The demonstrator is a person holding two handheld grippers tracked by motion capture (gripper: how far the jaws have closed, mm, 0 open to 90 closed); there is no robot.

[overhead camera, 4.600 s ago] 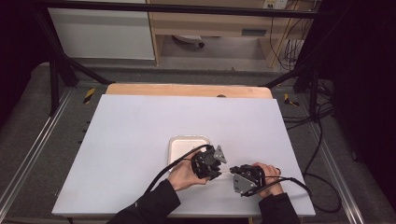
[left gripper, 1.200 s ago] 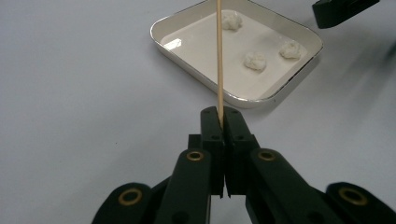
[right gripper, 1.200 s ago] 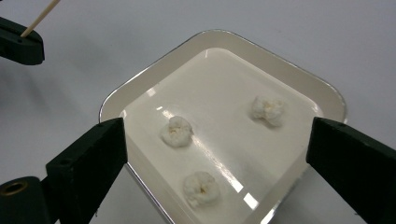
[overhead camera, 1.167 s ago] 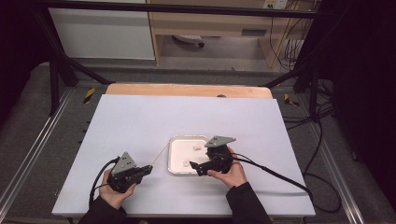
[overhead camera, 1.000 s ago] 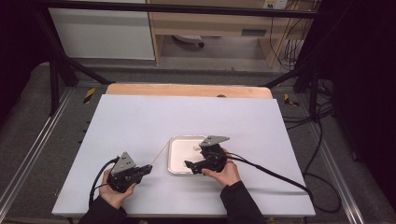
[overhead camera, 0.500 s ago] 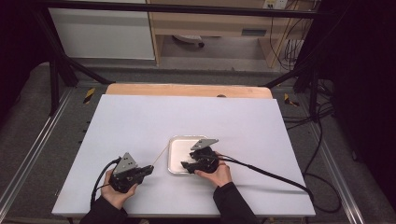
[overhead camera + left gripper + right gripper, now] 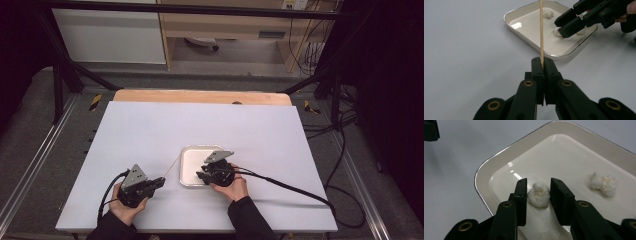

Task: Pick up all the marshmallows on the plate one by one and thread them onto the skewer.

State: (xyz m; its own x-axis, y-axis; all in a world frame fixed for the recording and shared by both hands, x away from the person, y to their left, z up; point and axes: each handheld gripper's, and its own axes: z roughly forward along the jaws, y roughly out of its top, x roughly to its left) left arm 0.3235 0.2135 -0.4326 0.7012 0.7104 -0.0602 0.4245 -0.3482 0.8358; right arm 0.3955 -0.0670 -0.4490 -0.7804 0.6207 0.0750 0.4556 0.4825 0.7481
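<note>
A white rectangular tray lies on the table and holds white popcorn-like lumps. My right gripper reaches into it from the right, also seen as the right gripper. Its jaws have just been closing, and the pads now touch both sides of one lump. Another lump lies farther off in the tray. To the left of the tray, my left gripper is shut on a thin wooden skewer. The skewer points toward the tray's near-left corner.
The white tabletop has wide free room behind and to both sides of the tray. A wooden strip runs along its far edge. Black cables trail from both grippers toward the table's front and right.
My right gripper has moved left over the tray, and its jaws have narrowed around a lump. The left gripper and skewer have stayed in place.
</note>
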